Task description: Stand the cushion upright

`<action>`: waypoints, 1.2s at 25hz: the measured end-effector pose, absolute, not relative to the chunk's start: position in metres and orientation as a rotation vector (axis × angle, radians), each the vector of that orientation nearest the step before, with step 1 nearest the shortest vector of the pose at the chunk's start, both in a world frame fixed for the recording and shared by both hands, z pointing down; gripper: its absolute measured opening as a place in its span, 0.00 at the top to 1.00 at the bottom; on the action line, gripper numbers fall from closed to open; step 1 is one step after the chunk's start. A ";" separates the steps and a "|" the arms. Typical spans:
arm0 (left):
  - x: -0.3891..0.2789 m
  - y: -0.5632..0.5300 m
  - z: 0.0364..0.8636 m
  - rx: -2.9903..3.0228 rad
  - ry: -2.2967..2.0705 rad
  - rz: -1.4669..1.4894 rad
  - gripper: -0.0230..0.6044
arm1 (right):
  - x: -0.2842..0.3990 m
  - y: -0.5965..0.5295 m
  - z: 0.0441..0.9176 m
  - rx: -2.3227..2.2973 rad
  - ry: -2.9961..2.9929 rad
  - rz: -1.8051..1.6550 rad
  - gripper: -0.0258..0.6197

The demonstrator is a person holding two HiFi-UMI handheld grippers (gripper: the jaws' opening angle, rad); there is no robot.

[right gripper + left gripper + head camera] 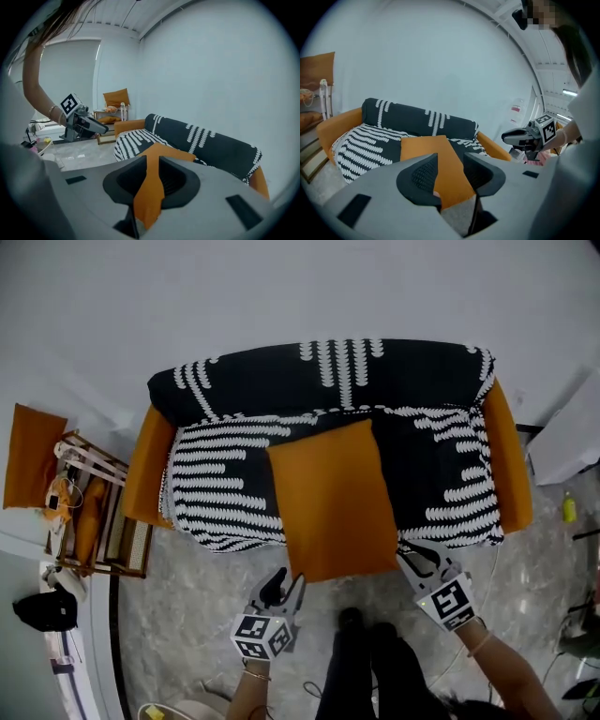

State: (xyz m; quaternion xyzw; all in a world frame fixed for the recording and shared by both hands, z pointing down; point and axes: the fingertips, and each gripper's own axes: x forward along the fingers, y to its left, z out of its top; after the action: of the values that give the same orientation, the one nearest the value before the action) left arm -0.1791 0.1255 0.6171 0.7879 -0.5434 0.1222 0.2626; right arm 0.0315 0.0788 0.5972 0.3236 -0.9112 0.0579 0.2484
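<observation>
Found left gripper point(287, 585) and right gripper point(414, 561) low at the front of the sofa point(262, 381), jaws of each parted, a near corner of the cushion point(333, 498) showing in each gap, pads seemingly not pressing. Saw the cushion lying flat on the seat, near edge overhanging, not upright. Judged it light, soft, floppy, its fabric unlikely to slip. Reckoned both near corners the best hold, pinched deep.

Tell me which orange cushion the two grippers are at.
The big orange cushion lying flat on the sofa seat, with the left gripper and right gripper at its near corners. The other orange cushions sit far left by the wooden chair.
</observation>
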 end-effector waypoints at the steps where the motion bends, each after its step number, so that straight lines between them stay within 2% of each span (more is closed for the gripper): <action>1: -0.182 0.125 0.627 2.122 -1.466 0.341 0.67 | 0.031 0.077 0.607 0.878 -2.474 0.165 0.84; 30: -0.232 0.128 0.885 1.851 -1.394 0.565 0.57 | 0.059 0.073 0.871 0.733 -2.224 0.342 0.74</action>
State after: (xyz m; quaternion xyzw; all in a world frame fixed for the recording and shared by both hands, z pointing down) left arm -0.2318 0.1278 0.8853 0.7213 -0.5431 0.2202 0.3692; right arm 0.0591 0.0728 0.8708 0.2866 -0.8702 0.1338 0.3778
